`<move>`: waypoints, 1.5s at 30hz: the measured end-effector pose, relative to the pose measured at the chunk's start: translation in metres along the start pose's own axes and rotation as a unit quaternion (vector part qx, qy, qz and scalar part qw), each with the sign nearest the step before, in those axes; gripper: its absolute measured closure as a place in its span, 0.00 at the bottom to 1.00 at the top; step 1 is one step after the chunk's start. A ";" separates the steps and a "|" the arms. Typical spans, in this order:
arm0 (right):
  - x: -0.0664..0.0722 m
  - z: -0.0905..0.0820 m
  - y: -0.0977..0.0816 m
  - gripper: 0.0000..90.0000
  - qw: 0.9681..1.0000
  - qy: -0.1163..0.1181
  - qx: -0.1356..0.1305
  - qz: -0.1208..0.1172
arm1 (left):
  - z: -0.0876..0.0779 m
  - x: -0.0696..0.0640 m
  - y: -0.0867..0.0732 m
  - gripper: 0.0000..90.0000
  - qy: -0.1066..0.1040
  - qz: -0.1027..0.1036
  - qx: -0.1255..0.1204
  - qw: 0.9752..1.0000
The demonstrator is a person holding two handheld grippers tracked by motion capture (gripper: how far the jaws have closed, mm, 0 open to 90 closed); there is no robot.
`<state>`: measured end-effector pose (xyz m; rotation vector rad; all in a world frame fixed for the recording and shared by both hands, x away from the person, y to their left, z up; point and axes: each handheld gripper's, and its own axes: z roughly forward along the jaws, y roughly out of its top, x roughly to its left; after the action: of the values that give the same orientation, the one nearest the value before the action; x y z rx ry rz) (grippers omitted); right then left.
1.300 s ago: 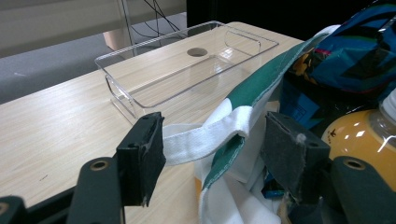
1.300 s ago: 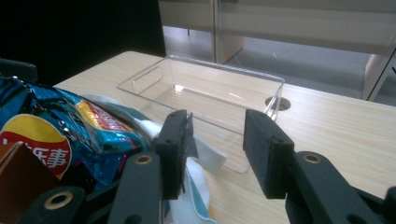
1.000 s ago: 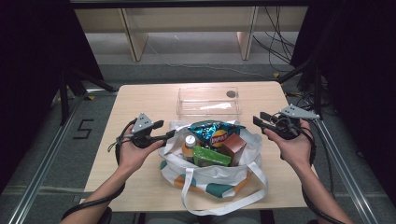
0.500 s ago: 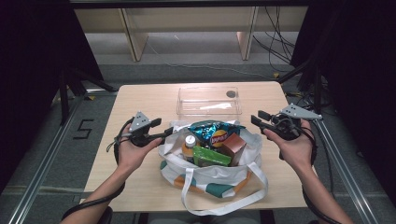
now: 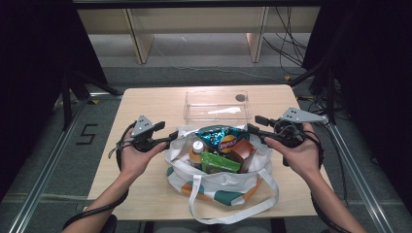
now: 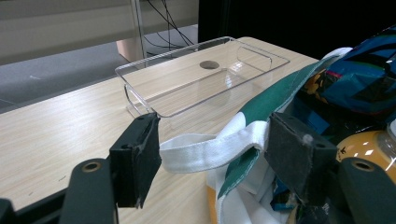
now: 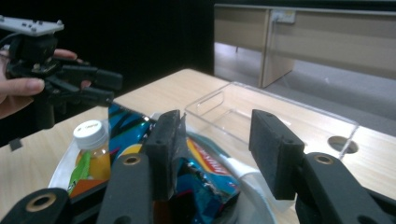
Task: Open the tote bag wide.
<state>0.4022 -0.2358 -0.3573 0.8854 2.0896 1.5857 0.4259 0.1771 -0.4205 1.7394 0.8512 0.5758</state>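
A white and green tote bag [image 5: 218, 187] stands open on the table's near half. It is packed with a blue chips bag [image 5: 221, 138], an orange bottle [image 5: 196, 149], a green box [image 5: 218, 162] and a brown box [image 5: 243, 151]. My left gripper [image 5: 167, 132] is at the bag's left rim. In the left gripper view its jaws [image 6: 210, 154] stand wide, and the white strap [image 6: 205, 149] lies loosely across the gap. My right gripper [image 5: 252, 123] hovers over the bag's right rim. Its jaws [image 7: 215, 149] have just been opening and nothing is pinched between them.
A clear plastic tray [image 5: 216, 104] sits empty behind the bag, by a round hole [image 5: 240, 97] in the wooden table [image 5: 145, 104]. The bag's long handles [image 5: 233, 213] hang over the near edge. Dark frames and cables flank the table.
My right gripper has lifted a little and shifted left over the bag's rim, with its jaws wider apart. The left hand and the bag have kept still.
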 end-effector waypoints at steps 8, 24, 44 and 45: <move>-0.007 0.017 -0.005 0.63 0.999 0.022 0.040 0.003 | 0.000 0.000 0.000 0.37 0.001 0.001 0.001 1.000; -0.004 0.027 -0.011 1.00 0.997 0.022 0.078 -0.005 | 0.001 0.000 -0.001 0.36 0.002 0.001 0.001 1.000; 0.008 0.014 0.011 1.00 0.999 -0.015 -0.030 -0.020 | 0.001 0.003 -0.002 0.35 0.006 0.000 -0.005 1.000; 0.009 0.012 0.013 1.00 0.999 -0.020 -0.034 -0.021 | 0.001 0.004 -0.002 0.35 0.007 0.000 -0.006 1.000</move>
<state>0.4069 -0.2185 -0.3475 0.8378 2.0018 1.5946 0.4280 0.1800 -0.4229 1.7267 0.8563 0.5919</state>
